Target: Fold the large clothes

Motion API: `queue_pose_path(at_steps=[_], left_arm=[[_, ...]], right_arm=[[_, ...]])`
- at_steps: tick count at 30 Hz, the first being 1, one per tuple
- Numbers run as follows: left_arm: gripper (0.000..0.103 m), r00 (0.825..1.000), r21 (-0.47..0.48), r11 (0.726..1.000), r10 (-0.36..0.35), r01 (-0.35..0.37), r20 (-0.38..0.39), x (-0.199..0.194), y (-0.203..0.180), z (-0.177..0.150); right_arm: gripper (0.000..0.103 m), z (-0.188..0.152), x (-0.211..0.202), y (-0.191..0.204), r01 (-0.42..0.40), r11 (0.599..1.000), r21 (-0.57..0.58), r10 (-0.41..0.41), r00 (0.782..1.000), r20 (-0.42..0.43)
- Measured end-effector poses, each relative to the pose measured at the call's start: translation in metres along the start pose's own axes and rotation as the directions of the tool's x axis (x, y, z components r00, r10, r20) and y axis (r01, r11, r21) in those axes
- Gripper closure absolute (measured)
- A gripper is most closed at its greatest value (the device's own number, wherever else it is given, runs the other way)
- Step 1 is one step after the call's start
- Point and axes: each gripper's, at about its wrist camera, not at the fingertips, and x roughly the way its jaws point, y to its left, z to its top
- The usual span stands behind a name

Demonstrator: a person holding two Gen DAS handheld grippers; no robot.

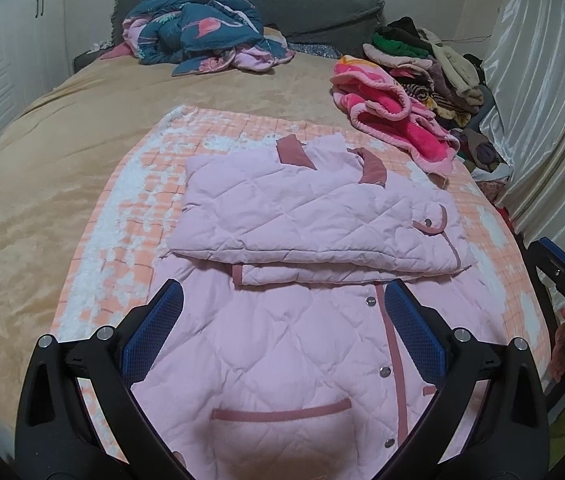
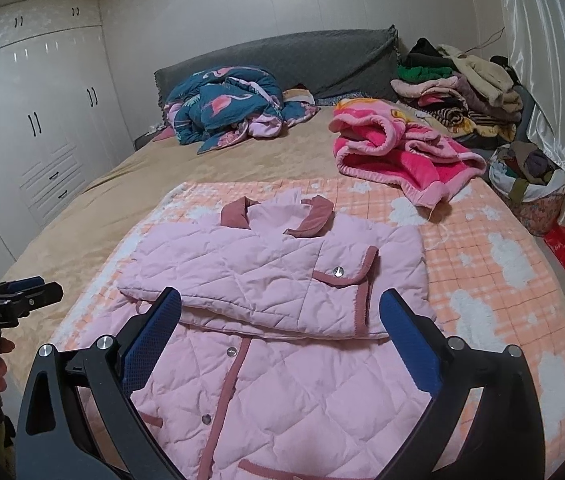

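Both tools, left (image 1: pixel 282 320) and right (image 2: pixel 280 328), gape empty above the pink jacket (image 1: pixel 282 360), its hem cut off.

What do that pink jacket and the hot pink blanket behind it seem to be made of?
The pink jacket looks like quilted, padded woven fabric with a matte finish: diamond stitching, soft puffiness, metal-looking snaps. The hot pink blanket looks like plush fleece, likely synthetic: fuzzy pile and thick rolled edges.

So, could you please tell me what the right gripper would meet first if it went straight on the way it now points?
Most likely the pink quilted jacket, near its folded-over edge; the right gripper, jaws open and empty, points down at it, though depth is hard to judge.
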Motion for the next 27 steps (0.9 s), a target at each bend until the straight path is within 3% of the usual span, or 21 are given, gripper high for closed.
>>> queue_pose_path(at_steps=[13, 27], left_arm=[[0.008, 1.0, 0.025, 1.0, 0.012, -0.012, 0.003, -0.017, -0.005, -0.028], [0.008, 1.0, 0.04, 0.999, 0.025, -0.025, -0.011, -0.024, -0.007, -0.055]], right_arm=[[0.004, -0.015, -0.024, -0.004, -0.001, 1.0, 0.0, 0.001, 1.0, 0.014], [0.004, -0.052, -0.046, -0.018, 0.039, 0.999, 0.013, -0.039, 0.999, -0.014]])
